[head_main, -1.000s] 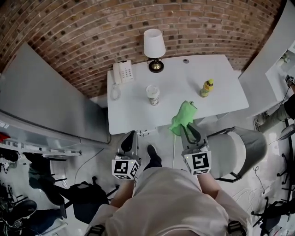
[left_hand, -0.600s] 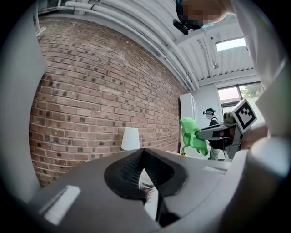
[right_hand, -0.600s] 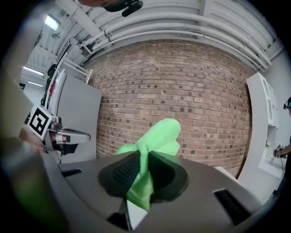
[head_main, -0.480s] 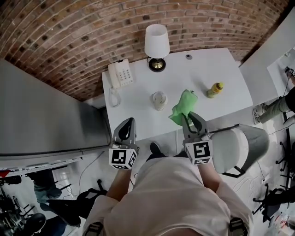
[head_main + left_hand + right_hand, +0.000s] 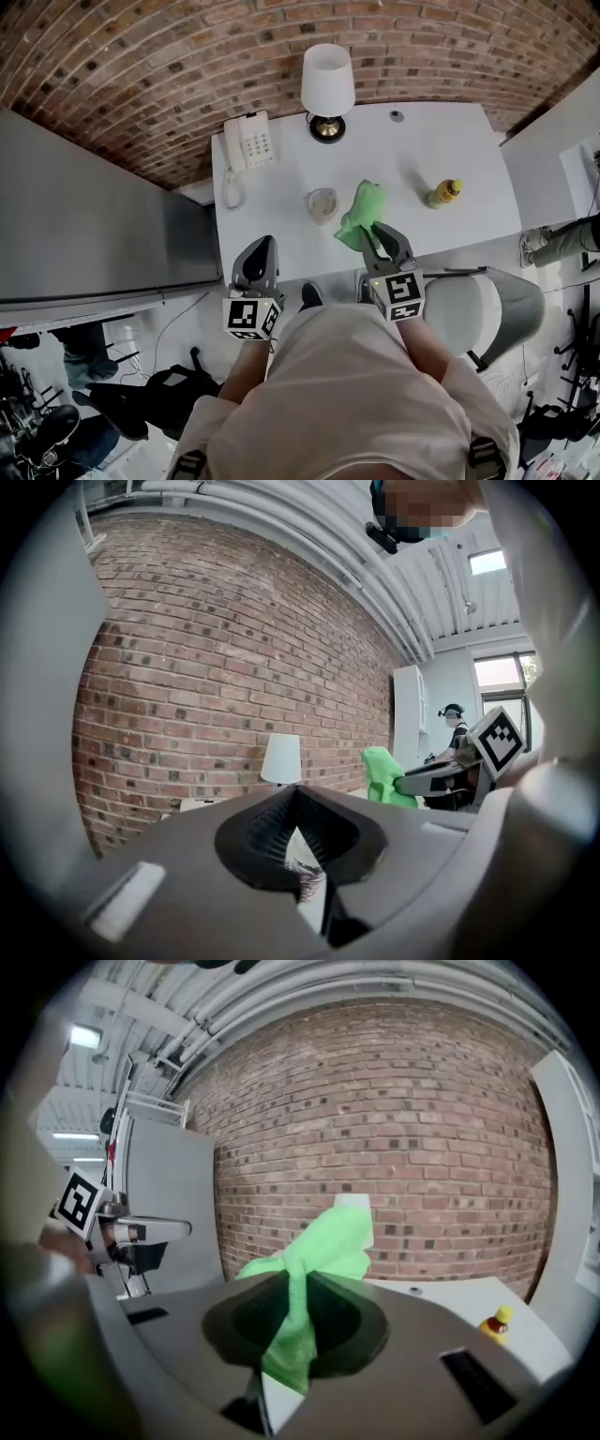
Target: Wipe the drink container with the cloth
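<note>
Right gripper pinches the green cloth above the white table, left gripper has jaws pressed together on nothing, drink cup stands upright just left of the cloth.

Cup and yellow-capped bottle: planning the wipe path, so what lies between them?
In the head view, only the green cloth, pinched in the right tool, shows between cup and bottle; otherwise bare white table.

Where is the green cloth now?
In the head view the green cloth is pinched in the right gripper, above the white table, between the cup and the yellow bottle.
</note>
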### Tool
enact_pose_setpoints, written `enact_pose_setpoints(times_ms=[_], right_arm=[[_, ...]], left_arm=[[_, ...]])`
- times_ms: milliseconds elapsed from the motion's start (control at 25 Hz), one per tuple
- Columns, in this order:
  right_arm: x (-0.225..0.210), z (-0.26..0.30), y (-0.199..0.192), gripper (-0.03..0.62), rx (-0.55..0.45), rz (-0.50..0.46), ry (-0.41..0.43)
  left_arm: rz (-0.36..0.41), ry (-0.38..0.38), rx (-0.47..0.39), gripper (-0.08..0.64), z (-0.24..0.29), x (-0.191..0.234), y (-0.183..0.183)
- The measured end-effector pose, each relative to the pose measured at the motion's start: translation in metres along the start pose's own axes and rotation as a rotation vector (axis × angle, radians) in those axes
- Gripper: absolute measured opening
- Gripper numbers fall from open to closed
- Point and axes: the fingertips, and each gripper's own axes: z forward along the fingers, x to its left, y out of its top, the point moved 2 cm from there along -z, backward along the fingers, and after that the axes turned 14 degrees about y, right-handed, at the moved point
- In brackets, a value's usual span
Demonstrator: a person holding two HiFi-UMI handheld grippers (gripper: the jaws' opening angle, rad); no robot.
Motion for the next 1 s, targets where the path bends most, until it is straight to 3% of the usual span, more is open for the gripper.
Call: enact_pose_setpoints(times_ms=[200, 520, 1000], right_arm=[[-0.025, 0.029, -0.017, 0.061, 0.015, 0.098, 0.074], [-0.043, 0.079, -0.039, 0.061, 0.069, 0.129, 0.102], [-0.036, 0.115, -0.076, 0.061, 0.172, 0.195, 0.131]], left_arm=[[0.0, 0.04, 0.014, 0.011, 0.003, -0.007, 0.0], [-0.001, 0.099, 0.018, 0.011, 0.0, -0.002, 0.0], [-0.022, 0.097, 0.033, 0.011, -0.003, 0.009, -0.005]])
